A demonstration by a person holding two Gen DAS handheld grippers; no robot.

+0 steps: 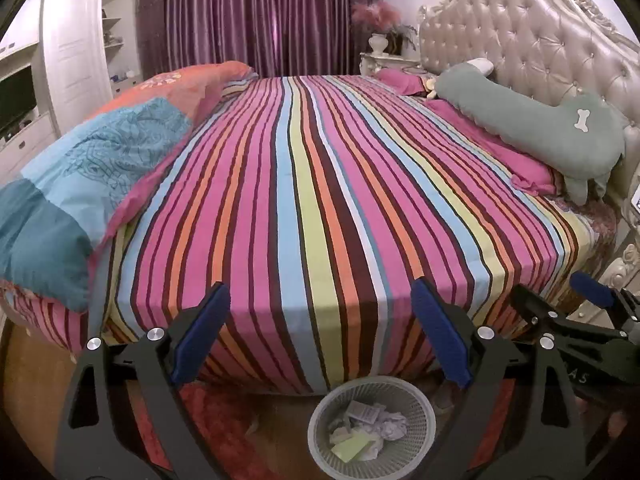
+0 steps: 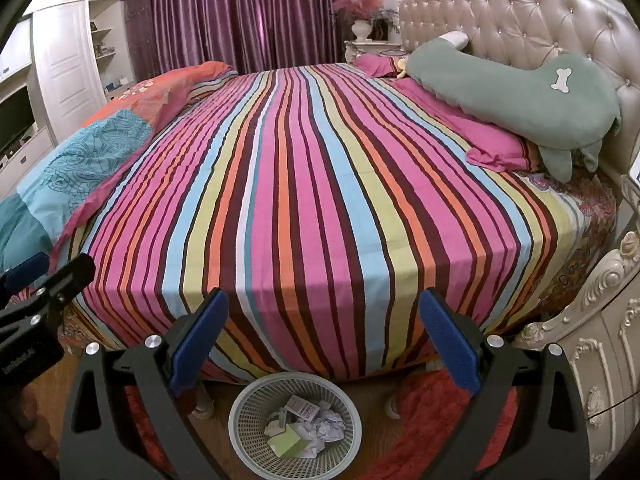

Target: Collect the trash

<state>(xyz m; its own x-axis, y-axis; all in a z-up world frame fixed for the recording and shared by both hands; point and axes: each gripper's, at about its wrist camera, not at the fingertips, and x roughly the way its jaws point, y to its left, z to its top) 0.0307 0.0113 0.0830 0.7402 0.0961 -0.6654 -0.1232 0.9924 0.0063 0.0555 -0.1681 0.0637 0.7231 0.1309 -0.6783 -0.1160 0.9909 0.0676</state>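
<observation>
wastebasket [image 1: 372, 426] below bed edge [image 1: 320, 312], between wide-open left fingers [image 1: 438, 332]

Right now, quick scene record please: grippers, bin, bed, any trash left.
left gripper: open, nothing between the jaws
right gripper: open, nothing between the jaws
bin: pale mesh basket on the floor at the bed's near edge, below both grippers
bin contents: crumpled paper, a green box, a printed packet
bed: striped sheet, no trash visible on it
pillow: green, against the headboard
quilt: blue and orange, along the far left edge
</observation>
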